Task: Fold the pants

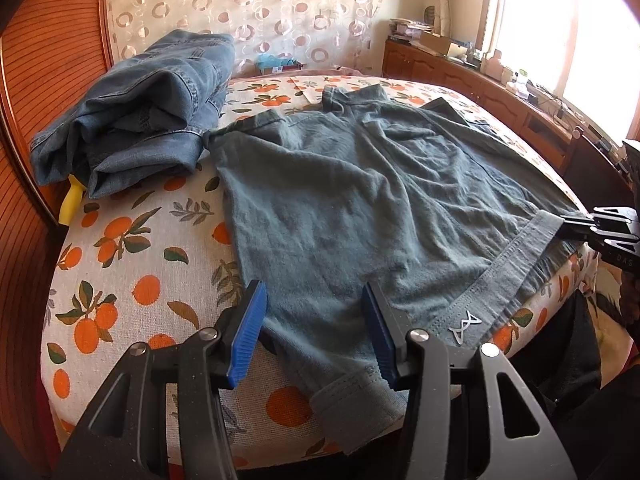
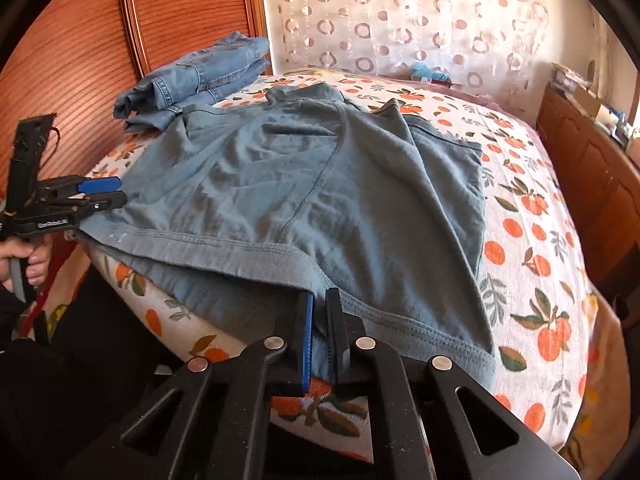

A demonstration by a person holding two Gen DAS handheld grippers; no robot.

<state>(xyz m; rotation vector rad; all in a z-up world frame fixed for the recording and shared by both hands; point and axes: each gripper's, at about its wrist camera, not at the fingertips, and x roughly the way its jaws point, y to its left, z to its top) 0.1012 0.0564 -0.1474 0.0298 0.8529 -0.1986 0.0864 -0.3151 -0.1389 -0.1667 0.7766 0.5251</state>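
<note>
Two tongs at the waistband of the grey-green pants (image 1: 360, 200), spread flat across the bed (image 1: 132, 280) with the band along its near edge. Right tongs (image 2: 320, 320) nearly pressed together, pinching the waistband (image 2: 280, 256) at the near right corner, likely to lift that side for a fold. Left tongs (image 1: 316, 328) spread wide over the other end of the band, gripping nothing yet. Folded jeans (image 1: 152, 112) stacked at the far left corner, out of the way.
</note>
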